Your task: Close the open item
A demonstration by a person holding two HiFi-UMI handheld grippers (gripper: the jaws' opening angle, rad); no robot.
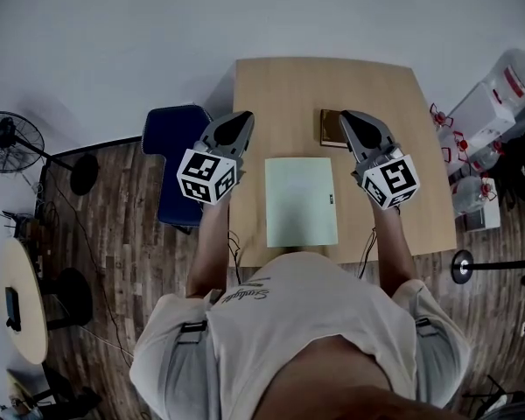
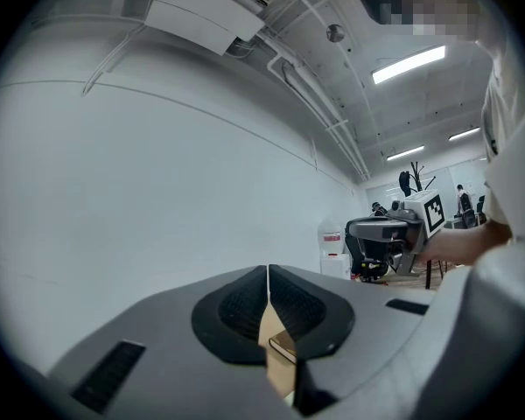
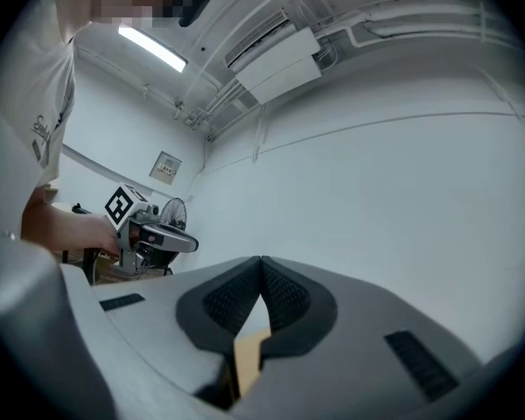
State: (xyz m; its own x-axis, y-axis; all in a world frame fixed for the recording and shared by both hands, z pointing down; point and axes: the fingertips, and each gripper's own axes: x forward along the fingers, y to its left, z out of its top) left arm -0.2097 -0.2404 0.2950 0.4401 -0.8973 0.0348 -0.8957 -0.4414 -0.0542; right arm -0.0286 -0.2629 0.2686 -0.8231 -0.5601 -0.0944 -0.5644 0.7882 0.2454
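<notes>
Pale green flat item [image 1: 301, 201] lies on the table [image 1: 289, 86] just in front of me, between my two tools. One plain face is up, and its long axis runs away from me. There is a small dark mark at its right edge, too small to read.

My left tool [image 1: 241, 119] is clenched, tips meeting, gripping nothing. My right tool [image 1: 346, 116] is the same.

Small brown book [image 1: 331, 128] is partly hidden behind the right tool. The red labels on the white jugs [image 1: 499, 94] are unreadable.
</notes>
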